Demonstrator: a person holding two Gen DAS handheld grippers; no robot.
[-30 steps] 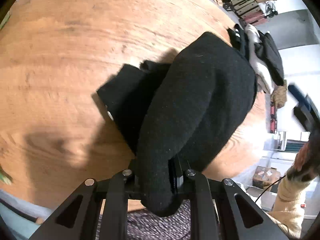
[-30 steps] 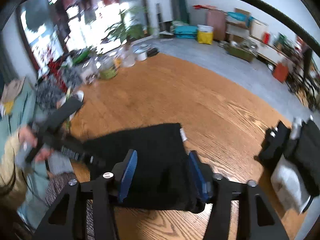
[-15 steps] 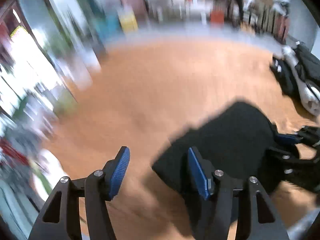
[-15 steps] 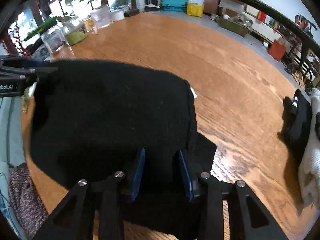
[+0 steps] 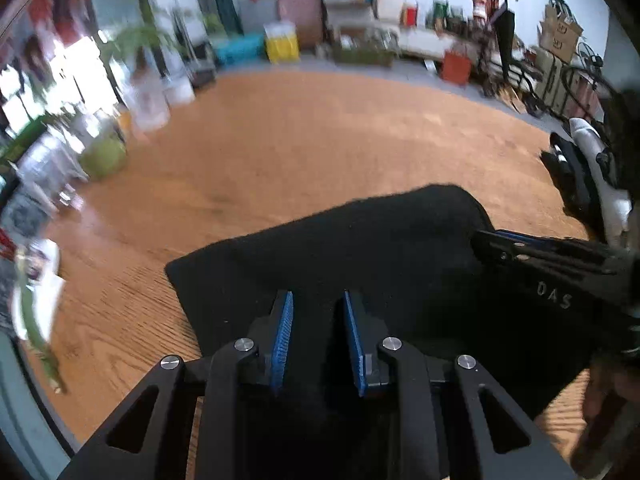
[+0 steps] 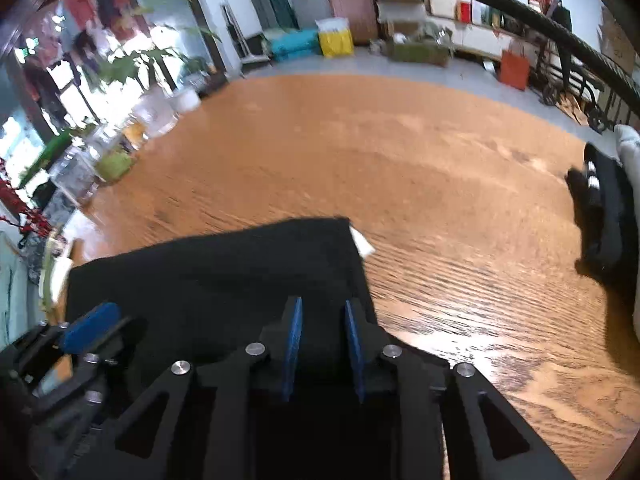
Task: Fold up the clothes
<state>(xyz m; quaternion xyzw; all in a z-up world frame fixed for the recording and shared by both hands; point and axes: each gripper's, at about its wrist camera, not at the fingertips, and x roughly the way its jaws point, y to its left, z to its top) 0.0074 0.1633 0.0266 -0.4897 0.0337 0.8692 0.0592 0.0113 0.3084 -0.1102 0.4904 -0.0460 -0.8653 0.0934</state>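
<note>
We are clamping the black garment's (image 5: 360, 248) near edge with both claws, left claw (image 5: 318, 340) and right claw (image 6: 323, 346), to fold it across the worktop (image 6: 400, 152).

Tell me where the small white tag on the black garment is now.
In the right wrist view, the white tag sticks out at the black garment's far right corner, on the wooden table.

Potted plant (image 6: 132, 64), yellow bag (image 6: 336, 38)
</note>
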